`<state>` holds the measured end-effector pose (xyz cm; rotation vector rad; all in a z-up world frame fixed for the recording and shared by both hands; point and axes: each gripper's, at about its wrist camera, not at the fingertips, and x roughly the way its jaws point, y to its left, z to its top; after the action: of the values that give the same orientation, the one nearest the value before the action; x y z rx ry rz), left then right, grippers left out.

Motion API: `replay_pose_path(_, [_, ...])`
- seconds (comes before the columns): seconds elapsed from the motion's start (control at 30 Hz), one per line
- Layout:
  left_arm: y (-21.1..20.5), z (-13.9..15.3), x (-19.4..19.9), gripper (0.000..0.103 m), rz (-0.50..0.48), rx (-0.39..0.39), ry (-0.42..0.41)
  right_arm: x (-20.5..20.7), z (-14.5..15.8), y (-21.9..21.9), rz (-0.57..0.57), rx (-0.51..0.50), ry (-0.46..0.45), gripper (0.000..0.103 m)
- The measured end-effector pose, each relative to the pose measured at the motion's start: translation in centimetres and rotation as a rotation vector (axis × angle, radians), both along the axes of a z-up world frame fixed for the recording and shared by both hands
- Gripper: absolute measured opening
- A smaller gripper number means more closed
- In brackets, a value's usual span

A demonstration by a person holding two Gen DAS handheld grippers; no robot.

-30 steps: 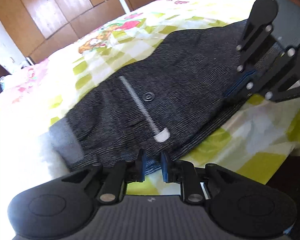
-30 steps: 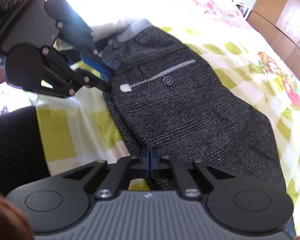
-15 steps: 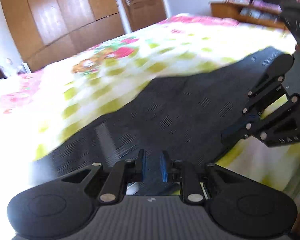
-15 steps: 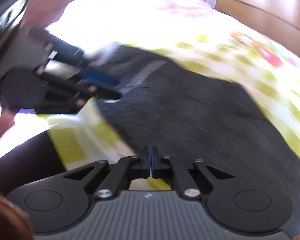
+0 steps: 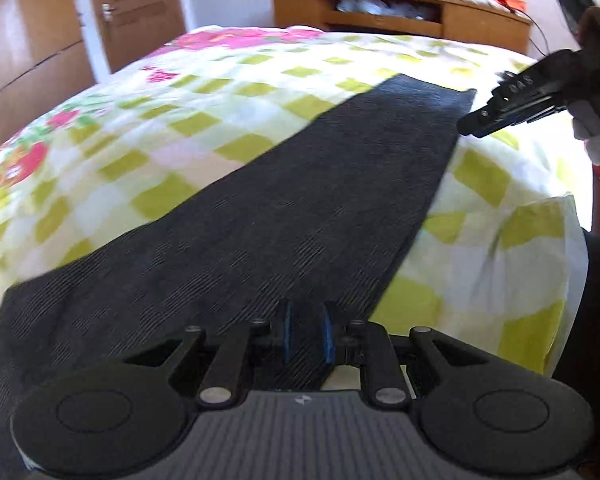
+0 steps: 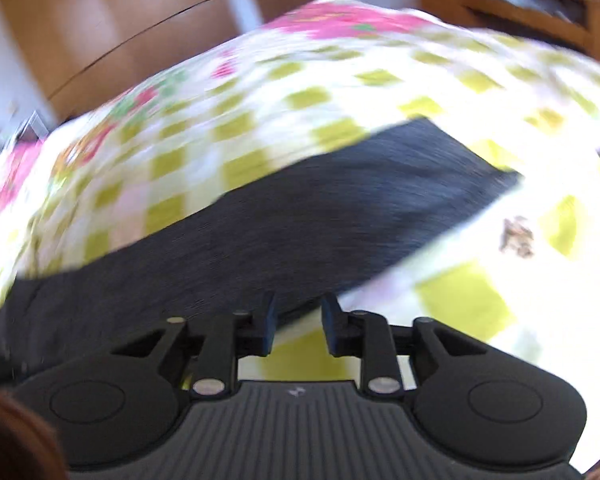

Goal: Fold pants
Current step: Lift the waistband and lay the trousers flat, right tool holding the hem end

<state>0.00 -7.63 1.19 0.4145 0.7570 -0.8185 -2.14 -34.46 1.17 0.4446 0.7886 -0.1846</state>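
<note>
The dark pants (image 5: 284,216) lay across the checked bedspread (image 5: 204,128), one fold between the left gripper (image 5: 305,336) pads. The right gripper (image 5: 500,118) hovered near the pants' far corner.

Strong daylight is washing out the bedspread (image 6: 500,264) near the pants (image 6: 300,224), where glare is being produced; the right wrist view is being smeared by motion blur, edges being bent.

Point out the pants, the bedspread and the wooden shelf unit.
pants (image 5: 300,208), left wrist view, middle of the dark leg.
bedspread (image 5: 188,124), left wrist view, a green check.
wooden shelf unit (image 5: 480,20), left wrist view, its front panel.
</note>
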Motion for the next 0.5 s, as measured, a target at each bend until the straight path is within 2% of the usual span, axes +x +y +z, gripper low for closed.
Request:
replay_pose_path(0.13, [-2.2,0.2,0.7,0.032,-0.041,0.027,0.003,-0.2,-2.1,-5.6,-0.134,0.173,-0.075,0.028])
replay_pose_path(0.23, [-5.0,0.0,1.4,0.032,-0.060,0.039,0.003,0.9,-3.0,-8.1,-0.191,0.275,-0.105,0.028])
replay_pose_path(0.33, [-6.1,0.2,1.5,0.032,-0.074,0.044,0.000,0.8,-3.7,-9.3,-0.207,0.326,-0.114,0.026])
replay_pose_path(0.37, [-6.4,0.2,1.6,0.032,-0.077,0.043,0.002,0.5,-3.8,-9.5,-0.214,0.337,-0.124,0.023])
replay_pose_path(0.5, [-7.5,-0.1,2.1,0.032,-0.091,0.045,0.009,-1.3,-3.6,-10.6,-0.287,0.307,-0.154,0.026])
